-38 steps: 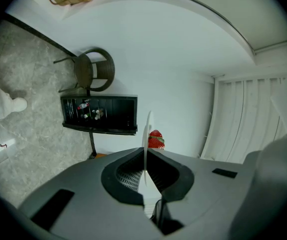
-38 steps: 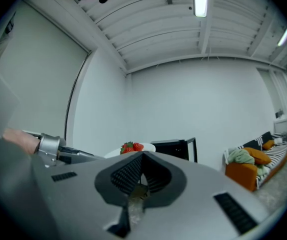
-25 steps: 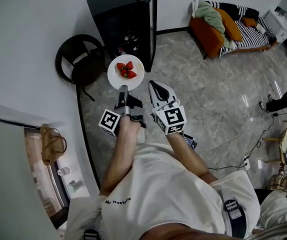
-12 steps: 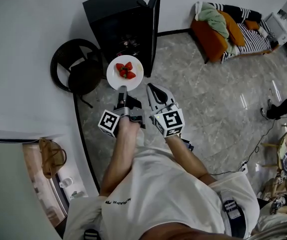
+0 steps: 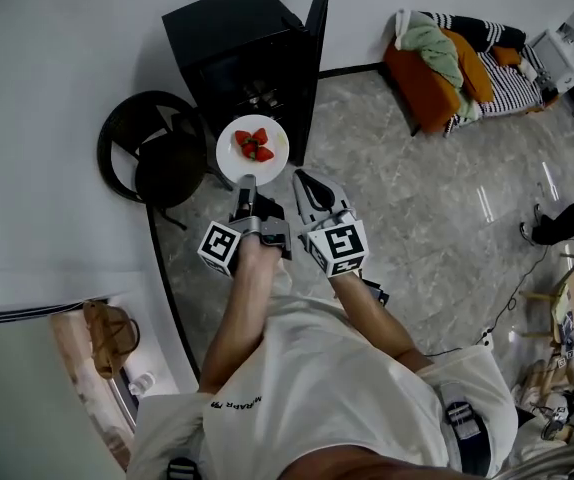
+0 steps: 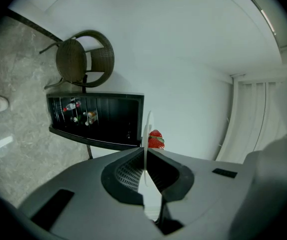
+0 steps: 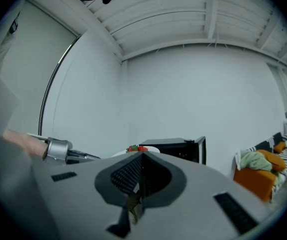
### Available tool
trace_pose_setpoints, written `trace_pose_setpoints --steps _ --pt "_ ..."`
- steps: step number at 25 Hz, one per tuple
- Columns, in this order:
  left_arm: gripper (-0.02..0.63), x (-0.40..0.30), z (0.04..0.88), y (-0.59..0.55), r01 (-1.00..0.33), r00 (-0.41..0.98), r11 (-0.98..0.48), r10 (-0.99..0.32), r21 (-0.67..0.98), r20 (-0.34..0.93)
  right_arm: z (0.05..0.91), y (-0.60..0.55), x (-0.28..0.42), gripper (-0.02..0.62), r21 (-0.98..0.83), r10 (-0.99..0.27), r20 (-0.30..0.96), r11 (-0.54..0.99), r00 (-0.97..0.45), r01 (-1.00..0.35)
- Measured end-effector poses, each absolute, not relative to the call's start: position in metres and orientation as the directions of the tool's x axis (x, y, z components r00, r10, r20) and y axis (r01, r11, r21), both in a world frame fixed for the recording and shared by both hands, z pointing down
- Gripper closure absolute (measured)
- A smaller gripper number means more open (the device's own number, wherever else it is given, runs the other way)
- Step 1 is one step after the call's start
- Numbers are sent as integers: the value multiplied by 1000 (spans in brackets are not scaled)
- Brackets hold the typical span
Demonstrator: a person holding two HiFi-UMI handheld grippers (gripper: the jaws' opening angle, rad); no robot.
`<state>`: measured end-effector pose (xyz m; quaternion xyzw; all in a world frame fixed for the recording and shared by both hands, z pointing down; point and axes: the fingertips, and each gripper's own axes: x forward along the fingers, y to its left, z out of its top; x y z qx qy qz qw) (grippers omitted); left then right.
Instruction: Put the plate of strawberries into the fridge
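Observation:
A white plate (image 5: 252, 150) carries strawberries (image 5: 252, 144) and hangs in the air just in front of the black fridge (image 5: 237, 43), whose door (image 5: 312, 58) stands open. My left gripper (image 5: 248, 181) is shut on the plate's near rim. In the left gripper view the plate (image 6: 146, 144) shows edge-on between the jaws, with a strawberry (image 6: 155, 140) beyond it and the fridge's shelves (image 6: 96, 119) behind. My right gripper (image 5: 302, 176) floats beside the plate, shut and holding nothing. The right gripper view shows the right gripper's (image 7: 142, 156) closed jaws, the strawberries (image 7: 136, 148) and the fridge (image 7: 176, 149).
A dark wicker chair (image 5: 152, 158) stands by the wall, left of the fridge. An orange sofa (image 5: 447, 63) with clothes on it sits at the far right. Bottles stand on the fridge shelves. Marble floor lies between fridge and sofa. A standing person's legs (image 5: 567, 213) show at the right edge.
The plate and both grippers have drifted slightly toward the open fridge. The left grip on the plate is unchanged.

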<state>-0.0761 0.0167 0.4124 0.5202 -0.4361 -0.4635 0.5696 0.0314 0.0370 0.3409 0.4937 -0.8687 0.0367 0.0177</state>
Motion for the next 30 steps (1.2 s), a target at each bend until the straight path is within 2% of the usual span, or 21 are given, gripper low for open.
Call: trace_pose_setpoints --steps 17,30 --pt "595 -112 437 -98 81 231 98 -970 992 77 344 -81 -2 583 -51 -882 84 461 -463 -886" --pt "595 -119 450 -145 72 290 123 -952 990 97 347 -128 -13 583 -38 -900 102 422 -424 -906"
